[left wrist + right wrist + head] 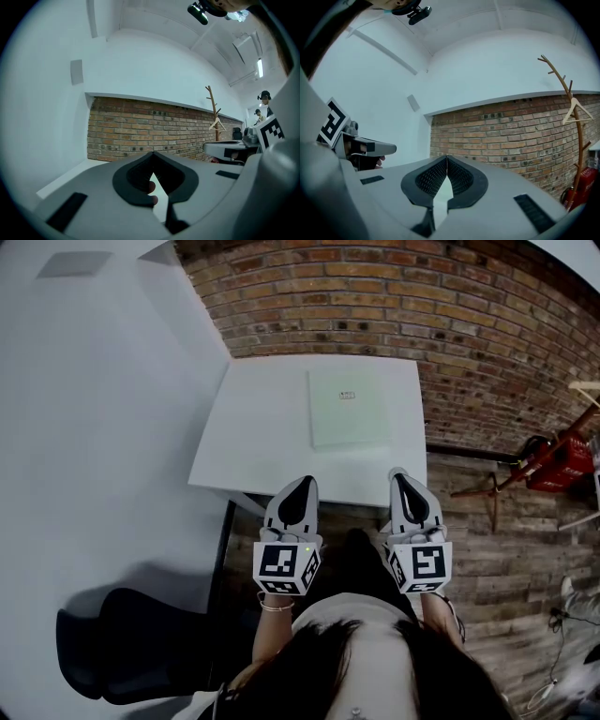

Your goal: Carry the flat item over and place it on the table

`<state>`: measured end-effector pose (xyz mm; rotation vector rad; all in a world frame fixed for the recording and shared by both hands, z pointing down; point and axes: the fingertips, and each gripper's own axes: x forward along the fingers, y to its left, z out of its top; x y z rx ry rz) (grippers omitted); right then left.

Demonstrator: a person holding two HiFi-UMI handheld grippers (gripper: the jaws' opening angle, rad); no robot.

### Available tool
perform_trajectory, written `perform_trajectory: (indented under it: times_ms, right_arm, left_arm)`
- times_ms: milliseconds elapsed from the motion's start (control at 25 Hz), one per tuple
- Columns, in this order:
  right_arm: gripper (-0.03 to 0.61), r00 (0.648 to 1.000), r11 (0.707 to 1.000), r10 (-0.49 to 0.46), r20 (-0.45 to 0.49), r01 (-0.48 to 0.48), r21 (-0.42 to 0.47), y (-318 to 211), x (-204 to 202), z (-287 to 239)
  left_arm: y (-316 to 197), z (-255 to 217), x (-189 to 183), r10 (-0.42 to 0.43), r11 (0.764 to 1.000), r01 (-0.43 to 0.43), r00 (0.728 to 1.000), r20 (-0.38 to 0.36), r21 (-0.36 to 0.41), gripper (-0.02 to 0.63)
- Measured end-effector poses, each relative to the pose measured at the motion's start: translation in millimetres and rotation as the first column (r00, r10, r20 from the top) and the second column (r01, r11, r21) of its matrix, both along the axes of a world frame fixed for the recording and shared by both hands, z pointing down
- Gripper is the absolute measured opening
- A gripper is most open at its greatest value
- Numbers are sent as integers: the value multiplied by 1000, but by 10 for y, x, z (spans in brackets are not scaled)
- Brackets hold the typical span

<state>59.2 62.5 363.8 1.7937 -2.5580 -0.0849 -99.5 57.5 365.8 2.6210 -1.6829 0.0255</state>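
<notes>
The flat item [349, 407], a pale square sheet with a small label, lies flat on the white table [253, 427], right of its middle. Both grippers hover side by side at the table's near edge, short of the sheet and pointing level toward the brick wall. My left gripper [306, 482] is shut with nothing held; in its own view the dark pads [136, 176] meet at the tip [153, 153]. My right gripper [397, 474] is likewise shut and empty [446, 157]. Each gripper shows in the other's view: the right gripper [229, 149], the left gripper [370, 149].
A brick wall [375, 296] runs behind the table and a white wall [94, 409] along its left. A wooden coat stand [574, 140] and a red object [562, 460] are off to the right on the wood floor. A black chair [122, 652] sits at lower left.
</notes>
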Motion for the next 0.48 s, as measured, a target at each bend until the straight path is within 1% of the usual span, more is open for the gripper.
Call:
perform_trajectory:
  times_ms: [200, 480]
  right_arm:
    - [37, 1000, 1000, -4, 5, 4, 1, 103, -2, -32]
    - [35, 1000, 1000, 1, 12, -1, -14, 206, 1, -13]
  left_arm:
    - [108, -34, 13, -2, 1000, 1, 1000, 11, 18, 9]
    - [213, -38, 6, -1, 1000, 1, 1000, 6, 20, 11]
